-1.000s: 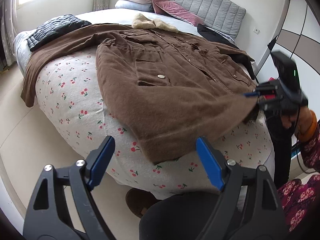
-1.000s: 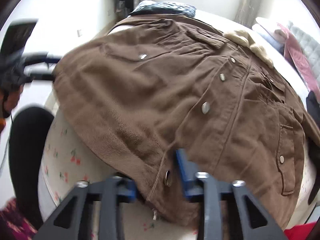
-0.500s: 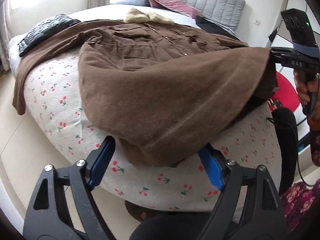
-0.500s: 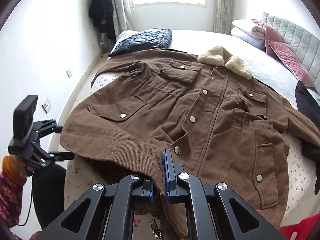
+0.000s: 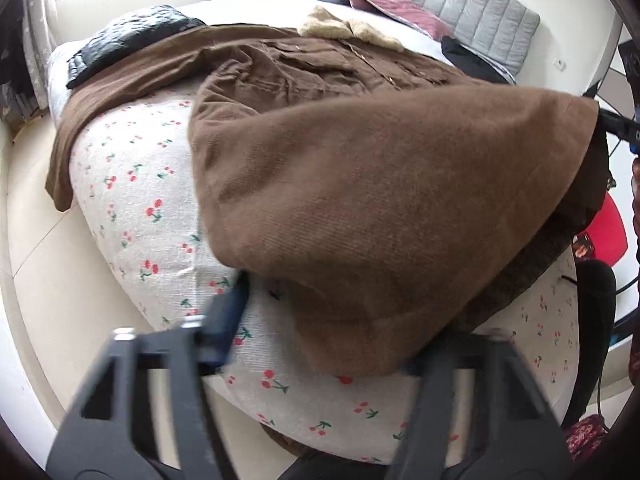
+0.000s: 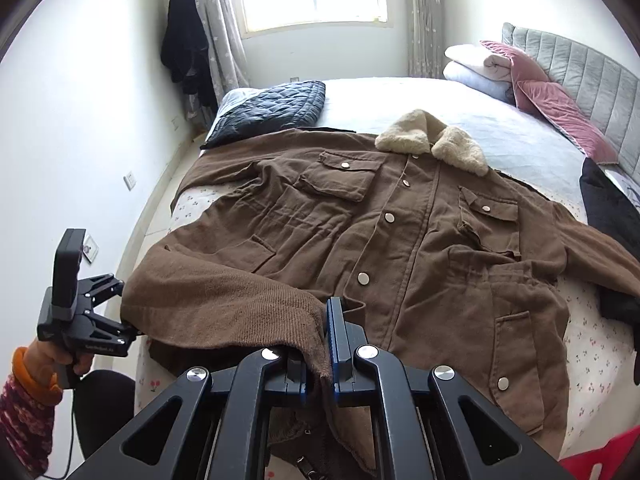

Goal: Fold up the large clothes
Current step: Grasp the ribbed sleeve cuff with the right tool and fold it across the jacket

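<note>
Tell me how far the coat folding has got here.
Early. Done: the brown coat lies spread front-up on the bed. In hand: the right tool lifts its hem corner; the left tool reaches the other corner, jaws apart. Left: both sleeves and every fold.

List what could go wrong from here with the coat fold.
1. The right gripper pinches only the hem edge of the brown coat; heavy fabric could slip out mid-lift.
2. The left gripper has not clearly closed on its corner, so the fold may go up lopsided.
3. The left sleeve hangs off the bed and could drag.
</note>
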The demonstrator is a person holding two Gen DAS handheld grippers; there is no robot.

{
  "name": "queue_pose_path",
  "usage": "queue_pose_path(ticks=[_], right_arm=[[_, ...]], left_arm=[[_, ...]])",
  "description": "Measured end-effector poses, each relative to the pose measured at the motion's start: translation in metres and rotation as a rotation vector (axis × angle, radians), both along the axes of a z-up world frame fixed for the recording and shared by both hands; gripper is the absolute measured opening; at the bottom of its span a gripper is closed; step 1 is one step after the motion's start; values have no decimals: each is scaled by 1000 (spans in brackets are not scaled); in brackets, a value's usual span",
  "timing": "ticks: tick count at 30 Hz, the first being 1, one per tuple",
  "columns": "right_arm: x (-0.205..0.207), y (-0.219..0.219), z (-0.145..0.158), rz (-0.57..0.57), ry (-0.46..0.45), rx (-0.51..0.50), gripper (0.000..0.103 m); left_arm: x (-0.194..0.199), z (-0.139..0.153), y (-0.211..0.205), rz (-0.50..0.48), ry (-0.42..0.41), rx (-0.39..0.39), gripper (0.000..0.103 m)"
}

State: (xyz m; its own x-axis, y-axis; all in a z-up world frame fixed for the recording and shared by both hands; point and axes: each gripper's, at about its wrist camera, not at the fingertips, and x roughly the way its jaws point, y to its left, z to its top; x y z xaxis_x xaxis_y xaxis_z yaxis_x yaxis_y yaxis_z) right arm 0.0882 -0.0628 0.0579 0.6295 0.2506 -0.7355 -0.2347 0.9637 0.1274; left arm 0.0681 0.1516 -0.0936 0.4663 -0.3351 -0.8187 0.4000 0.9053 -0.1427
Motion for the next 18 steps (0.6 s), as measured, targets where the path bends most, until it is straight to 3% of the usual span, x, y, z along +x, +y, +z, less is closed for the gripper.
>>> queue_pose_path(ticks=[1,3,8,10,11,12,14,15,18], right_arm=[[0,-1,-1,1,5,8,7],[-1,-1,-1,5,11,16,7],[-11,-1,10,32,0,-3,7],[-14,3,11,52,1,-13,7],[-16,6,10,69,6,-15,7],[-18,10,7,92,19,-13,8],[-21,20,-6,145,74,-9,11],[-20,23,-13,163,108,-10,12],[-20,26,-37,200,213,-4,14]], left_arm=[[1,-1,-2,2,21,14,14],[-7,9,-4,19,3,56,11],[-56,84,32,71,-107,13,7],[-69,99,52,98,-112,28,5],[-72,99,60,111,-97,48,0],[-74,94,69,151,-86,116,0],[-74,72,85,259,-89,347,0],[-72,60,97,295,-57,398,0],[-77,41,125,330,44,319,1]])
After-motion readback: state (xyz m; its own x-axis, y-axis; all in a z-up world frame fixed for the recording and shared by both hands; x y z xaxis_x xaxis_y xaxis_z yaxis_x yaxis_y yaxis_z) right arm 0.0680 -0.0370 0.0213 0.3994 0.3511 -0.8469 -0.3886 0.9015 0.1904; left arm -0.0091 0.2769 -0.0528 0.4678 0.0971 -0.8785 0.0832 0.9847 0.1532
